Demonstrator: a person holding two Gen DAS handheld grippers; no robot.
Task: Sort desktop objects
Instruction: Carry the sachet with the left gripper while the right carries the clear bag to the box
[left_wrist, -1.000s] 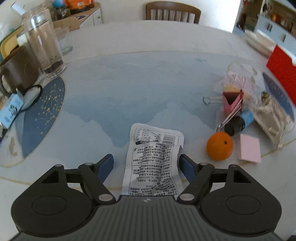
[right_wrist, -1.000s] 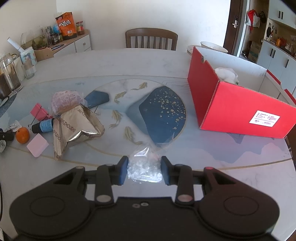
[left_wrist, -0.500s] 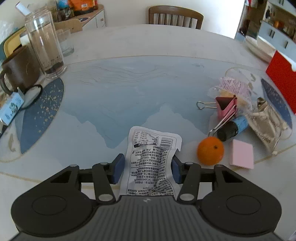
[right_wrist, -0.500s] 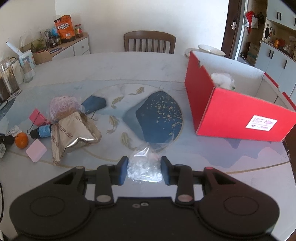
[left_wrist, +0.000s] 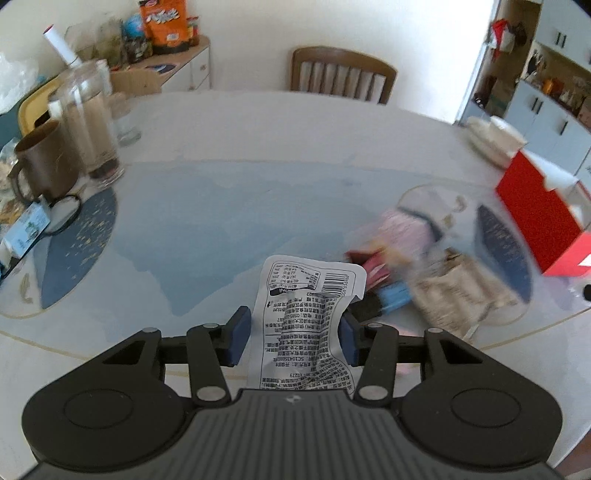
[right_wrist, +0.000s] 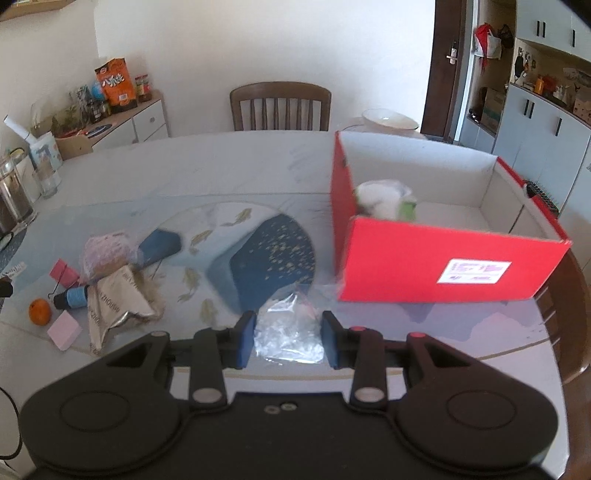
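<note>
Printed sachet (left_wrist: 308, 317), thin, light and crushable, sits pinched at mid-length between the closing left fingers (left_wrist: 240, 334), while the right fingers (right_wrist: 246, 338) hold a crinkly, slippery clear plastic bag (right_wrist: 290, 334) by its bunched near end above the counter (right_wrist: 229, 173).

The foil bag (right_wrist: 118, 306) reads "ZHOUSH"; other print illegible.

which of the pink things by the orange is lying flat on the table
The pale pink sticky-note pad, flat just right of the orange. The darker pink binder clip stands up behind it, and the pink-tinted wrapper is a crumpled heap.
</note>
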